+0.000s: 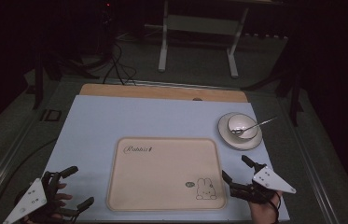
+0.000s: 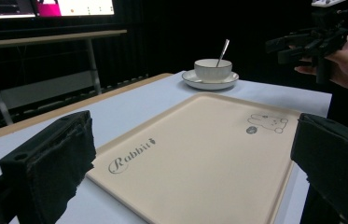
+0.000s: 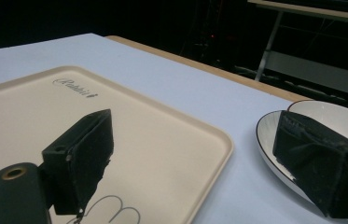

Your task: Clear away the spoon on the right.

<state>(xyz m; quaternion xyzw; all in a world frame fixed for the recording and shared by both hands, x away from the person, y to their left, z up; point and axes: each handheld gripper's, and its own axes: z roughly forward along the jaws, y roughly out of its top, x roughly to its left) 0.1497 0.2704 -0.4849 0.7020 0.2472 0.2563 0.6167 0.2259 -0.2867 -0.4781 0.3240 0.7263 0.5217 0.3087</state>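
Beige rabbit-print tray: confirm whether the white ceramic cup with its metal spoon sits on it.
No, the white ceramic cup sits on a white saucer on the table beyond the beige rabbit-print tray, metal spoon inside.

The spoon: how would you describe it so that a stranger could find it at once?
Start at the big beige tray in the middle of the table. Beyond its far right corner lies a white saucer with a white cup on it. The spoon stands in that cup, the one thin metal thing, its handle pointing right.
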